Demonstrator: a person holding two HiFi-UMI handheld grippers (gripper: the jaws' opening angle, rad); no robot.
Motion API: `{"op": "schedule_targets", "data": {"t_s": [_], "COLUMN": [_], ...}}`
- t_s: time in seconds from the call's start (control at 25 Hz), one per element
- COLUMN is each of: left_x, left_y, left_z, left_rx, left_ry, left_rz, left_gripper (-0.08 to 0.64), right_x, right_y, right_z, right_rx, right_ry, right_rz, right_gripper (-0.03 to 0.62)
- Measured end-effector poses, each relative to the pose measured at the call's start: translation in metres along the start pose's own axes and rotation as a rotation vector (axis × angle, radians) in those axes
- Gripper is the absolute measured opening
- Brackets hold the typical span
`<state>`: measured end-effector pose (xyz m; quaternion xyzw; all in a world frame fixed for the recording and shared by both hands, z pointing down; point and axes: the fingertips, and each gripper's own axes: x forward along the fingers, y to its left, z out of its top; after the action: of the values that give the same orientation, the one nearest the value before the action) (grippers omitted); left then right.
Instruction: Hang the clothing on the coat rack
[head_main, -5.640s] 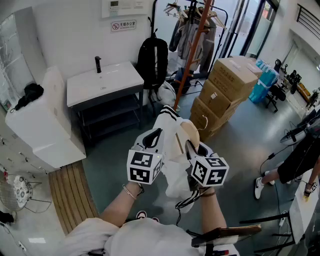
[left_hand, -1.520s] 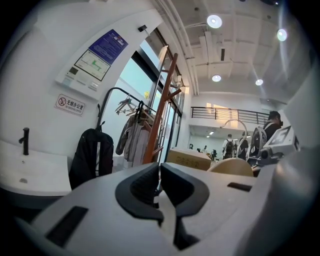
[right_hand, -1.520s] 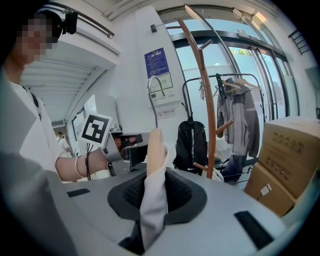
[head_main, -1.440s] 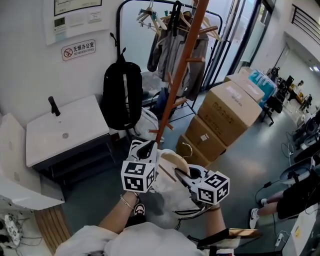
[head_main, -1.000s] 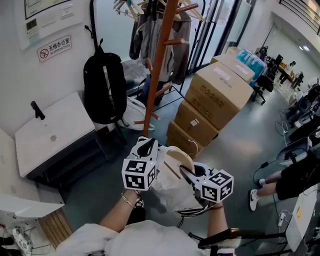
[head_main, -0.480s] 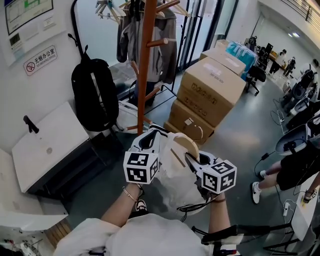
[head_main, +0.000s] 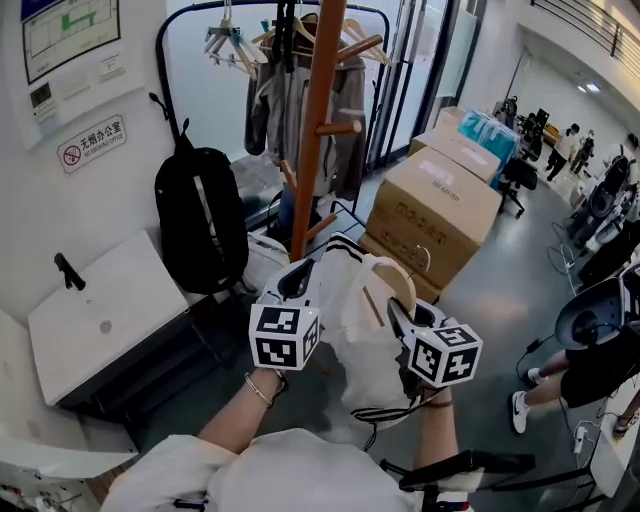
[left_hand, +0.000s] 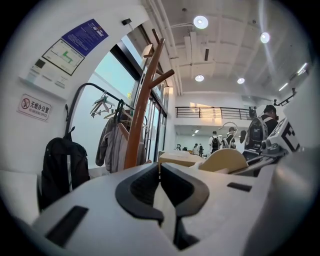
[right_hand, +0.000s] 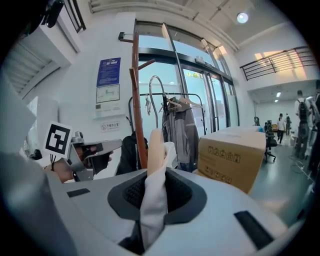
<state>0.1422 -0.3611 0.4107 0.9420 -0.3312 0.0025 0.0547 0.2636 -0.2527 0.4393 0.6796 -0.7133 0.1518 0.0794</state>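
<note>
A white garment with black stripes hangs on a pale wooden hanger between my two grippers. In the head view my left gripper is shut on the garment's shoulder; a thin white fold shows between its pads in the left gripper view. My right gripper is shut on the other shoulder, with cloth and the hanger's end between its pads. The brown wooden coat rack stands just beyond the garment, and its pole rises left of centre in both gripper views.
A black backpack hangs left of the rack. A grey jacket and bare hangers hang on a black metal rail behind it. Stacked cardboard boxes stand to the right, a white sink cabinet to the left. People stand far right.
Both grippers have carried the garment and hanger up and toward the coat rack. The rack's pole now stands right behind the garment's top. Both grips are unchanged.
</note>
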Motion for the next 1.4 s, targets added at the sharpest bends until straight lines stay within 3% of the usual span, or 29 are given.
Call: {"op": "schedule_targets", "data": {"t_s": [0.32,0.68,0.92,1.4], "left_x": [0.002,0.016,0.024,-0.004], "left_y": [0.021,0.032,0.043,0.075], "left_z": [0.011,0.023,0.043,0.057], "left_rx": [-0.025,-0.018,-0.051,-0.062], "left_ry": [-0.031,-0.076,-0.129,-0.122], "left_rz": [0.049,0.163,0.300,0.444], "left_gripper": [0.018,0.018,0.018,0.018], "right_x": [0.020,0.059,0.082,0.115], "right_y": [-0.019,-0.055,-0.068,-0.065], "right_z": [0.024,0.040,0.064,0.100], "right_rx": [0.054,0.083,0.015,-0.088], "right_ry": [-0.047,-0.028,0.006,-0.017], "right_rz": [-0.053,-0.025,0.073,0.114], "right_gripper": [0.069,0.069,0.069,0.069]}}
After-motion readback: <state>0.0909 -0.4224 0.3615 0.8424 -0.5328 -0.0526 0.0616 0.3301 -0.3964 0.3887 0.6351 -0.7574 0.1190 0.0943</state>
